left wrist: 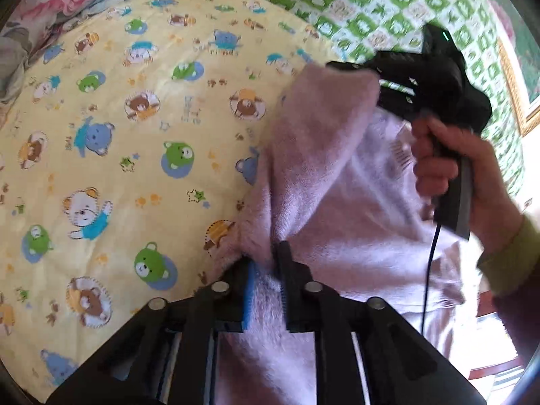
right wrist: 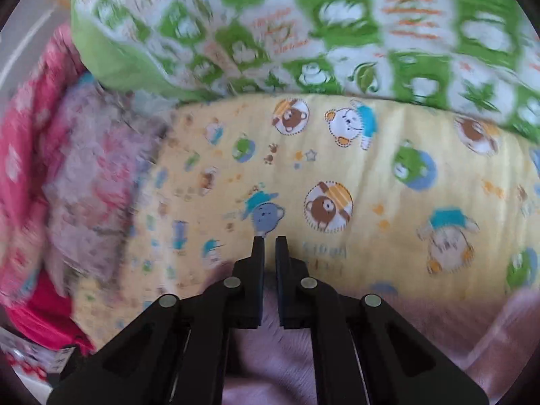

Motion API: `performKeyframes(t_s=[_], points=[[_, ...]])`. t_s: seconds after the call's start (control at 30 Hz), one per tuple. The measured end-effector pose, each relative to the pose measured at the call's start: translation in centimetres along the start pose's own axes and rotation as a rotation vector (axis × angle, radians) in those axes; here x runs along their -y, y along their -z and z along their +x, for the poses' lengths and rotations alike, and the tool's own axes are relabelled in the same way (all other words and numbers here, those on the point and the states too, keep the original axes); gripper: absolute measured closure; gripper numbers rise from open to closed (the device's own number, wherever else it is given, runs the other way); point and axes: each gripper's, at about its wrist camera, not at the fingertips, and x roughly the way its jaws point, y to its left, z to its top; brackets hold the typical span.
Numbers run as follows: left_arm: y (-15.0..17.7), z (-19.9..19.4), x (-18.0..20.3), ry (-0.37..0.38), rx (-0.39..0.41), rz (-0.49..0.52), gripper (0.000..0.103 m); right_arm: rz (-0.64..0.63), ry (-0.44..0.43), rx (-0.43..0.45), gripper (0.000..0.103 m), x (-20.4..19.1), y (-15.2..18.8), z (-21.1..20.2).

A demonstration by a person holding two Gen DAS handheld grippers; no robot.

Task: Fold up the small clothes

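A yellow bear-print quilt (left wrist: pixel 135 135) covers the bed, a green checked quilt (right wrist: pixel 303 33) lying behind.

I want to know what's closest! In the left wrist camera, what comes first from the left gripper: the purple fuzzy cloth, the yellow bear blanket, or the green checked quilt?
1. Purple fuzzy cloth: pinched in the left gripper.
2. Yellow bear blanket: spread beyond, leftward.
3. Green checked quilt: far back, top right.

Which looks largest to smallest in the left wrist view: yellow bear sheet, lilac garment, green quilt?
1. yellow bear sheet
2. lilac garment, though it is nearer the camera, so unsure
3. green quilt
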Motion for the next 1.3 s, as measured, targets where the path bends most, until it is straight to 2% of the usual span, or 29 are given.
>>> performKeyframes(t_s=[0.03,0.1,0.17,0.3,0.43,0.47,0.5,0.63,0.8,0.93,1.0,1.13,1.17,1.2,1.23,1.3], points=[[-0.1,-0.8,0.0,0.027,-0.004,-0.004,0.075,0.003,-0.028,0.001,0.083,-0.1,0.4,-1.1],[-0.2,-2.6,0.2,0.042,0.016,0.013,0.054,-0.037,-0.026,0.016,0.068,-0.5,1.4,-3.4],[-0.5,-4.4,0.4,0.037,0.047,0.047,0.051,-0.062,-0.021,0.02,0.061,-0.5,2.8,-5.7],[-2.6,-5.8,-0.1,0.023,0.067,0.055,0.045,-0.033,0.071,0.034,0.061,1.8,7.7,-11.1],[-5.0,-4.2,0.0,0.018,0.022,0.088,0.045,0.076,0.246,0.086,0.061,5.3,13.8,-16.8],[-5.8,-3.6,0.6,0.017,0.014,0.107,0.042,0.109,0.263,0.103,0.061,5.9,14.8,-17.9],[-6.2,-3.2,1.1,0.015,0.002,0.132,0.035,0.164,0.293,0.13,0.061,7.1,16.6,-19.6],[-7.9,-0.7,3.3,-0.013,-0.034,0.225,0.025,0.279,0.409,0.179,0.061,9.9,21.7,-24.1],[-9.4,1.5,4.7,-0.035,-0.075,0.269,0.024,0.345,0.488,0.199,0.06,12.1,24.5,-26.9],[-10.1,1.9,5.2,-0.045,-0.074,0.283,0.024,0.326,0.413,0.218,0.056,12.1,25.3,-27.5],[-10.3,2.3,5.3,-0.058,-0.076,0.288,0.024,0.298,0.398,0.209,0.047,11.5,25.2,-26.8],[-10.6,3.6,5.8,-0.097,-0.078,0.304,0.024,0.34,0.396,0.184,0.047,12.2,25.1,-24.8],[-10.6,3.9,5.9,-0.108,-0.08,0.306,0.024,0.352,0.399,0.178,0.051,12.3,25.2,-24.5],[-10.7,4.2,5.9,-0.119,-0.083,0.307,0.024,0.37,0.395,0.168,0.079,12.6,25.0,-24.2],[-10.8,4.5,6.0,-0.129,-0.082,0.307,0.024,0.379,0.381,0.157,0.097,12.8,24.7,-24.0],[-11.0,4.7,6.1,-0.152,-0.071,0.308,0.024,0.374,0.368,0.16,0.096,12.5,24.2,-24.6]])
